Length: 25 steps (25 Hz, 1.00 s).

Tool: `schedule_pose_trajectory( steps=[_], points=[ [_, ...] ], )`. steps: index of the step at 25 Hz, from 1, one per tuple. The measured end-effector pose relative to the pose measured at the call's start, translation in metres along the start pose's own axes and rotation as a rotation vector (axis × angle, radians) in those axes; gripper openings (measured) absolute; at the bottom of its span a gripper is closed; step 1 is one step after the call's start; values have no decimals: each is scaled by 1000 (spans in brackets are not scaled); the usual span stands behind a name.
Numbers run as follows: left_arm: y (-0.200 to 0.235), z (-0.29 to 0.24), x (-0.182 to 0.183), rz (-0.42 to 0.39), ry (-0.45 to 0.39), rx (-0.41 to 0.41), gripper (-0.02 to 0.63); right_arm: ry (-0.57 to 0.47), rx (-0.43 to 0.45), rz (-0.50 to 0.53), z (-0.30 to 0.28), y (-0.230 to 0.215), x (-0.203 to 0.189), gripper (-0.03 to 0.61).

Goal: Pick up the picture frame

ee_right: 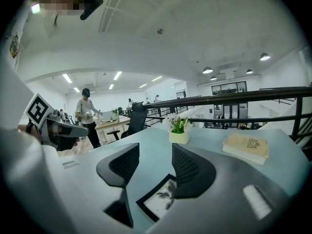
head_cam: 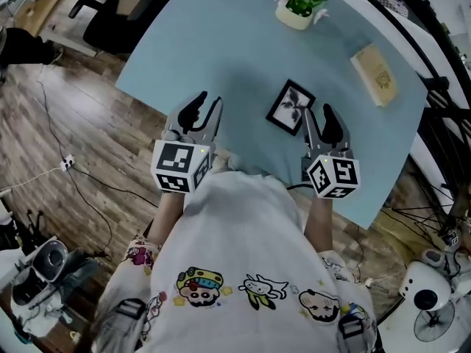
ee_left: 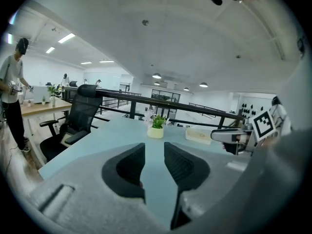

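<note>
The picture frame [head_cam: 291, 107], black-edged with a white plant print, lies flat on the light blue table [head_cam: 221, 43]. My right gripper [head_cam: 318, 112] hovers just right of it, at the table's near edge. In the right gripper view the picture frame [ee_right: 157, 200] lies low beneath the open jaws, its far corner hidden behind the right finger [ee_right: 192, 172], and the gripper [ee_right: 155, 162] holds nothing. My left gripper [head_cam: 207, 105] is over the table's near left part, well left of the frame. Its jaws stand open and empty in its own view [ee_left: 154, 156].
A potted plant [head_cam: 296, 9] stands at the table's far side, and a tan book [head_cam: 374, 73] lies at the right. A black office chair [ee_left: 78, 116] stands off the table's left edge. A dark railing [ee_right: 234, 95] runs behind the table. A person [ee_left: 12, 94] stands farther back.
</note>
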<state>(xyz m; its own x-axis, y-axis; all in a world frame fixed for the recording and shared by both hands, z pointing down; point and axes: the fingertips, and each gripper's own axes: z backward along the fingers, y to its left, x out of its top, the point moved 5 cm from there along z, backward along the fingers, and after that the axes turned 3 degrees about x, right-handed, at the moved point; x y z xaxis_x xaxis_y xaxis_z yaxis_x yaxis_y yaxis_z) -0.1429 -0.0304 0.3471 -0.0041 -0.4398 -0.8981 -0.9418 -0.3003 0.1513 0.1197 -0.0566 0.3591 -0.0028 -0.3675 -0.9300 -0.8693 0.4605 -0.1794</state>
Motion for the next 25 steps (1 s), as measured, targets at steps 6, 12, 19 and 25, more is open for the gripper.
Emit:
schedule_pose_trajectory(
  steps=[6, 12, 19, 25],
  points=[
    [-19, -47, 9, -45, 38, -103, 117, 17, -63, -29, 6, -27, -4, 206],
    [-35, -71, 13, -86, 74, -210, 117, -5, -155, -68, 19, -37, -4, 206],
    [-51, -93, 23, -139, 98, -322, 117, -27, -252, -116, 33, -38, -5, 202],
    [-59, -112, 28, -163, 126, -388, 117, -39, -306, -157, 33, -41, -6, 199]
  ],
)
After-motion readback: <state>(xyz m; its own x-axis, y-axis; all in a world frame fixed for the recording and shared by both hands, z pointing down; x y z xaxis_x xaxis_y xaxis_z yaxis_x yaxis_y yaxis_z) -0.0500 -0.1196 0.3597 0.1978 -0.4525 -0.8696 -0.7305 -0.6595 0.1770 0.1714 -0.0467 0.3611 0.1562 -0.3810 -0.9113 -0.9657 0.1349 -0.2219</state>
